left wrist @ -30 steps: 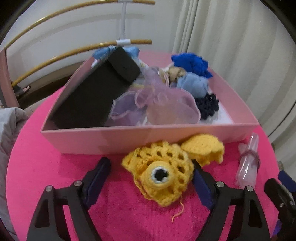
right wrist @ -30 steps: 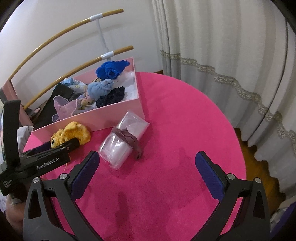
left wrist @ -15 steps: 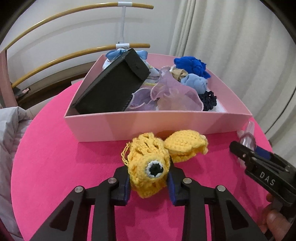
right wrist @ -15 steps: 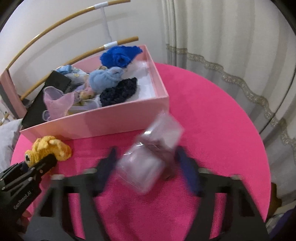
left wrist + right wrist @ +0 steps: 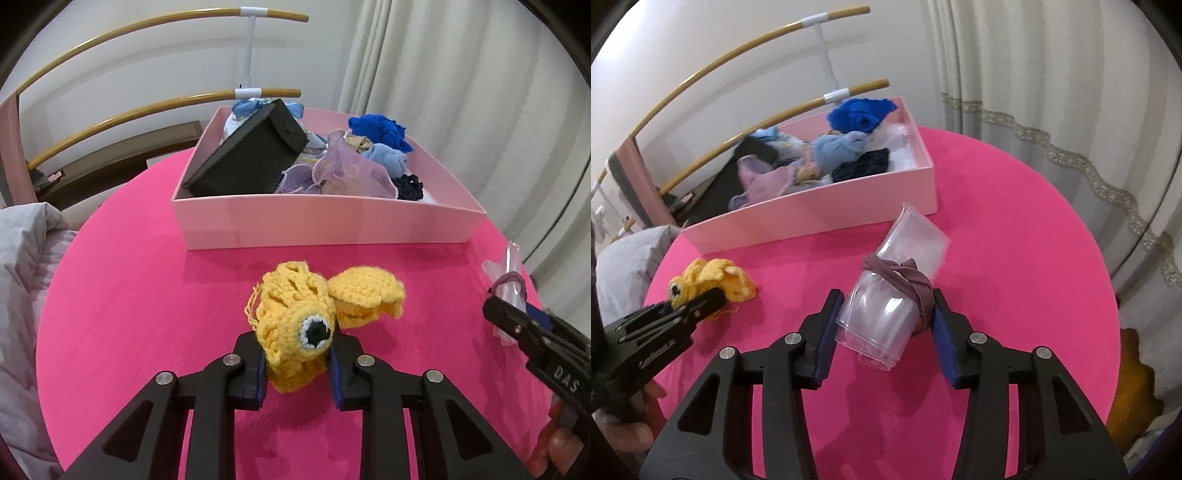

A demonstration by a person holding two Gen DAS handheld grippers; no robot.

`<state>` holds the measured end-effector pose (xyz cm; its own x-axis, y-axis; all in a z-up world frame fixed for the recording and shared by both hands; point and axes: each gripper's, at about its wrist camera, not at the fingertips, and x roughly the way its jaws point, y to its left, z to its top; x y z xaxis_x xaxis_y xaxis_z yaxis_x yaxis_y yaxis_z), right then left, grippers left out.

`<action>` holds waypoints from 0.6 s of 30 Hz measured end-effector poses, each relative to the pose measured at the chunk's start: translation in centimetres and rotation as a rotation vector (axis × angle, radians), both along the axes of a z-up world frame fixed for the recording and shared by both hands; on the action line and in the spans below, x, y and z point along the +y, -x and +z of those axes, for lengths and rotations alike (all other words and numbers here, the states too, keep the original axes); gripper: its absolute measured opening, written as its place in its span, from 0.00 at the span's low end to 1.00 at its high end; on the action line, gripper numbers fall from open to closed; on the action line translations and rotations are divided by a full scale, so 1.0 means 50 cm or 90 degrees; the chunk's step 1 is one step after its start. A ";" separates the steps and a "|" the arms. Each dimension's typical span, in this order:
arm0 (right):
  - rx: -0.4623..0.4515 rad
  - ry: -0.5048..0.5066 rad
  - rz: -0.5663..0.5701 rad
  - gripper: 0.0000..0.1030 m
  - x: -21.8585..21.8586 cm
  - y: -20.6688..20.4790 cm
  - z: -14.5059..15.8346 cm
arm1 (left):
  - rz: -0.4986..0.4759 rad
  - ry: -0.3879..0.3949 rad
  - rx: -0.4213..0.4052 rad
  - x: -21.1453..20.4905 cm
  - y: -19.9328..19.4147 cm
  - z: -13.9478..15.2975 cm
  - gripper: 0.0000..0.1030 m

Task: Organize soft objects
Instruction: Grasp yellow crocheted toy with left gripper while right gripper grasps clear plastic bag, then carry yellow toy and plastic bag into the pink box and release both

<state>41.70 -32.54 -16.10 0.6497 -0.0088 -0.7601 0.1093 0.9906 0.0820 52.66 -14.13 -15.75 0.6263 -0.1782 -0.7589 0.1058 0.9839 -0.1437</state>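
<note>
Right tool [image 5: 882, 328] pinched on rolled clear plastic bag [image 5: 897, 291], apparently lifted off pink table [image 5: 1015, 258].

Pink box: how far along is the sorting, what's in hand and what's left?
Done: the pink box already holds scrunchies, a black case and blue knits. In hand: the left gripper has just closed on the yellow crochet toy, the right gripper on the rolled plastic bag. Left: both still need to go into the box.
</note>
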 end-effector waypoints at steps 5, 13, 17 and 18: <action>-0.011 -0.001 0.030 0.41 0.036 0.033 0.023 | 0.004 0.004 -0.014 0.022 0.043 0.032 0.21; -0.039 0.002 0.070 0.41 0.096 0.069 0.067 | 0.017 0.006 -0.047 0.062 0.131 0.092 0.21; -0.055 0.006 0.083 0.42 0.115 0.085 0.087 | 0.024 0.004 -0.064 0.076 0.173 0.124 0.21; -0.059 0.007 0.086 0.42 0.119 0.090 0.094 | 0.025 0.005 -0.066 0.079 0.182 0.130 0.21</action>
<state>37.21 -26.58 -11.38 0.7131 0.0762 -0.6969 -0.0333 0.9966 0.0750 43.58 -10.20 -9.23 0.7080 -0.1570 -0.6885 0.0815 0.9866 -0.1413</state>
